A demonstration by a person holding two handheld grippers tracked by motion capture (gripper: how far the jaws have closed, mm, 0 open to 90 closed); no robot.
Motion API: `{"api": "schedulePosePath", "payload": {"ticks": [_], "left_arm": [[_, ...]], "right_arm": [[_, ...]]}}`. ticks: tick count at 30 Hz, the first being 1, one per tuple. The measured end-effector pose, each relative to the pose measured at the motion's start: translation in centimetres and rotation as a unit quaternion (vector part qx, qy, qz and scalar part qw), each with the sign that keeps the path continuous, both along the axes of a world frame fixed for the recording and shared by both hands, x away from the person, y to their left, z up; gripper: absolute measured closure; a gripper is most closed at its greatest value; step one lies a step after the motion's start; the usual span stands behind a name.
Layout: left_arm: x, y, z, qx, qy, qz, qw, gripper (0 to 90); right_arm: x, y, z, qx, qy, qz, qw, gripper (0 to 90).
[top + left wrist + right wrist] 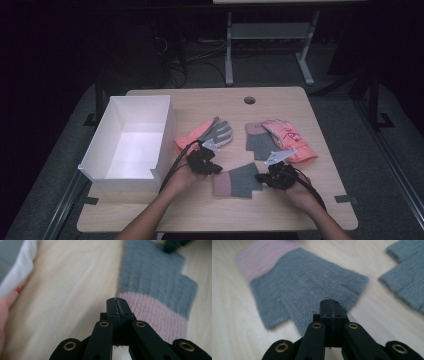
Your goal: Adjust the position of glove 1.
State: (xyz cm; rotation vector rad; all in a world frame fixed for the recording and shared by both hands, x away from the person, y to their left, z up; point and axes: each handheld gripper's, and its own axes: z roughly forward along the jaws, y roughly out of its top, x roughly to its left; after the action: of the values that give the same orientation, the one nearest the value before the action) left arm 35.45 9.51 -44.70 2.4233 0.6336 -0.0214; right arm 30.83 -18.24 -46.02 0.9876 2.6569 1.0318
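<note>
A grey knitted mitten with a pink cuff lies flat near the table's front middle. My left gripper is shut, its tips at the cuff's left corner; I see no fabric between the closed jaws. From the other side, my right gripper is also shut, with its tips over the mitten's grey finger end. Whether either one pinches the knit is hidden. A second grey mitten lies farther back, showing at the right of the right gripper view.
A white open box stands at the table's left. A pink and grey glove lies behind my left gripper, and a pink glove at the right. The table has a cable hole at the back.
</note>
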Motion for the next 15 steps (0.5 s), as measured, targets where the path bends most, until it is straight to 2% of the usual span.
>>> {"api": "schedulePosePath", "payload": {"ticks": [2,3,4,7,9,12,15], "left_arm": [[-0.2,0.1,0.0,0.0,0.001,-0.003,1.0,89.5],[-1.0,0.3,0.1,0.0,0.004,-0.007,1.0,89.5],[-1.0,0.3,0.1,0.0,0.004,-0.007,1.0,89.5],[-2.2,0.6,0.1,-0.003,0.009,-0.021,0.9997,89.5],[-2.8,0.7,0.1,-0.004,0.008,-0.025,0.9997,89.5],[-3.4,0.7,0.1,-0.007,0.012,-0.029,0.9995,89.4],[-4.5,0.6,0.1,-0.01,0.014,-0.046,0.9988,89.4]], "right_arm": [[0.4,0.2,0.1,-0.006,-0.002,-0.003,1.0,90.0],[1.1,0.4,0.1,-0.008,-0.006,-0.008,0.9999,90.0],[1.1,0.4,0.1,-0.008,-0.006,-0.008,0.9999,90.0],[2.5,1.2,0.0,0.0,-0.011,-0.018,0.9998,90.0],[2.9,1.6,-0.1,0.0,-0.015,-0.018,0.9997,90.0],[3.1,2.4,0.0,0.0,-0.021,-0.016,0.9996,90.0],[2.6,2.7,0.3,-0.004,-0.026,-0.004,0.9996,90.0]]}}
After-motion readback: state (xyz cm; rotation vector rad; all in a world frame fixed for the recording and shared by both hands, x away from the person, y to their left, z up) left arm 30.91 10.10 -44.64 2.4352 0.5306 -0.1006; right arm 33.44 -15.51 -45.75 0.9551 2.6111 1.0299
